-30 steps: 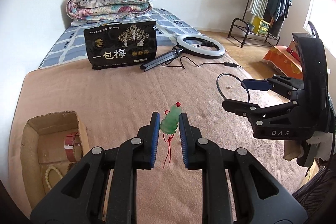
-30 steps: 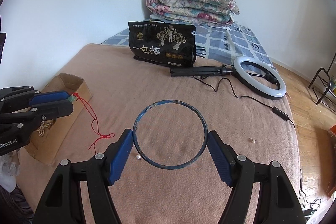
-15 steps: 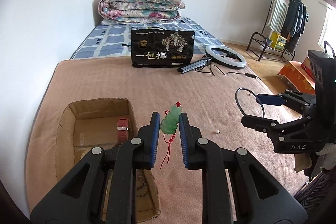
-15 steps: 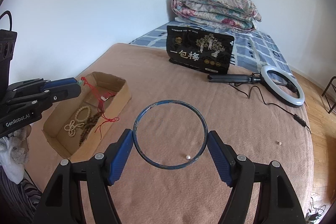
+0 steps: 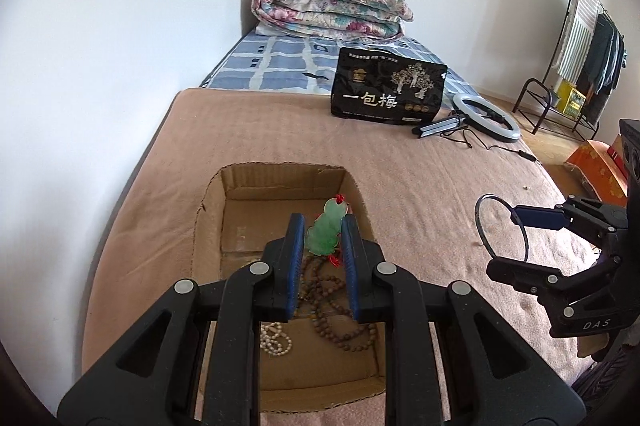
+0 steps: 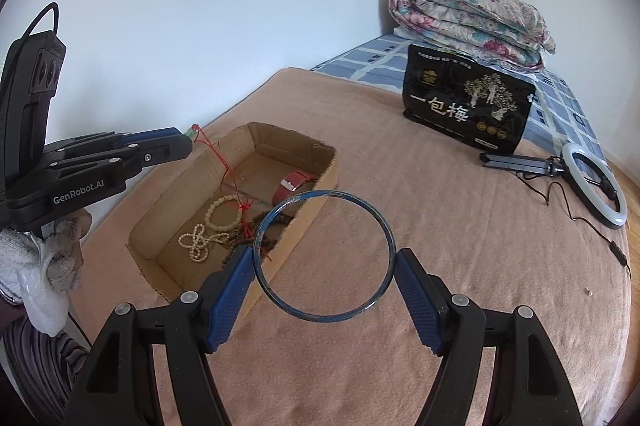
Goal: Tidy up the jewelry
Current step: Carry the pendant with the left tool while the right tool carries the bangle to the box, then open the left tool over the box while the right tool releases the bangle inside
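The left gripper [image 5: 320, 238] is clamped on a translucent green carved pendant [image 5: 326, 232], its blue pads pressing the stone from both sides; the pendant's top with a small red knot pokes out past the fingertips. A thin red cord [image 6: 222, 162] hangs from the pendant down into the shallow open brown cardboard box [image 5: 280, 175] that lies directly below and ahead of this gripper on the tan blanket [image 5: 400, 186]. Inside the box, under the left gripper's fingers, sit a string of dark brown wooden beads [image 5: 340, 322] and a cream pearl-like bead strand [image 5: 276, 338]; from the right wrist view a cream bead bracelet [image 6: 224, 214] and a red strap watch [image 6: 294, 184] also lie on the box floor, the watch toward the far end. The right gripper [image 6: 324, 258] is closed on a thin blue metal bangle [image 6: 324, 200], its pads bearing on the ring's left and right edges, so the jaws stand wide. The bangle hangs over the blanket just beside the box's near right wall, its upper left arc overlapping that wall in the view. Beyond both grippers, well apart, stand a black printed snack bag [image 5: 388, 90], a white ring light on a folded tripod [image 5: 486, 114], and a folded floral quilt [image 5: 328, 4]. A gloved hand [image 6: 24, 258] shows below the left gripper.
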Demonstrator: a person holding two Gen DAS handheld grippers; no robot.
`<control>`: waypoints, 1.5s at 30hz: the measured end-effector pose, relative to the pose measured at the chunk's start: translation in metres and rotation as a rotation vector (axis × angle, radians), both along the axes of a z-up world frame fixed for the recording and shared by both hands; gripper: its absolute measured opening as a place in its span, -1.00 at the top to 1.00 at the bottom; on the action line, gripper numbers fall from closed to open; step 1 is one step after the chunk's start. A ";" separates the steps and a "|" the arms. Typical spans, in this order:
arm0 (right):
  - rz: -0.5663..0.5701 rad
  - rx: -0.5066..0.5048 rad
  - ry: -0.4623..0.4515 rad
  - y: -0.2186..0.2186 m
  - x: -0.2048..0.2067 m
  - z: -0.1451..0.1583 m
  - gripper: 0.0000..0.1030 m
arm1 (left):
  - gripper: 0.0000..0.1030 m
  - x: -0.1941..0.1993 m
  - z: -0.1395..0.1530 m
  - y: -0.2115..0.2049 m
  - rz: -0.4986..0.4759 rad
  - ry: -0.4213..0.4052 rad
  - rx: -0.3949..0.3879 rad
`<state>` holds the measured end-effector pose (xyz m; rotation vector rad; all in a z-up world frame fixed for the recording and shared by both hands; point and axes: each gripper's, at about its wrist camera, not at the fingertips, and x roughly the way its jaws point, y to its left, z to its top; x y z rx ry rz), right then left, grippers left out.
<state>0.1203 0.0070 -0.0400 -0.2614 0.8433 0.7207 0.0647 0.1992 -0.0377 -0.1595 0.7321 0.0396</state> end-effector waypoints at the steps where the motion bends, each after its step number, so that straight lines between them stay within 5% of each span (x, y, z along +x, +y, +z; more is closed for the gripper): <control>1: 0.010 -0.001 0.003 0.005 -0.002 -0.002 -0.44 | 0.66 -0.002 -0.002 0.005 0.008 0.004 -0.001; 15: 0.119 -0.056 0.033 0.070 -0.027 -0.031 -0.44 | 0.66 -0.008 -0.028 0.038 0.077 0.054 -0.028; 36: 0.147 -0.084 0.055 0.101 -0.029 -0.052 -0.49 | 0.66 -0.004 -0.029 0.036 0.075 0.061 -0.017; 37: 0.146 -0.085 0.050 0.101 -0.030 -0.052 -0.58 | 0.63 -0.004 -0.029 0.036 0.078 0.062 -0.014; 40: 0.136 -0.081 0.034 0.100 -0.030 -0.050 -0.73 | 0.12 -0.004 -0.029 0.038 0.089 0.053 -0.012; 45: 0.122 -0.077 0.036 0.097 -0.029 -0.048 -0.77 | 0.08 -0.006 -0.026 0.037 0.092 0.043 -0.009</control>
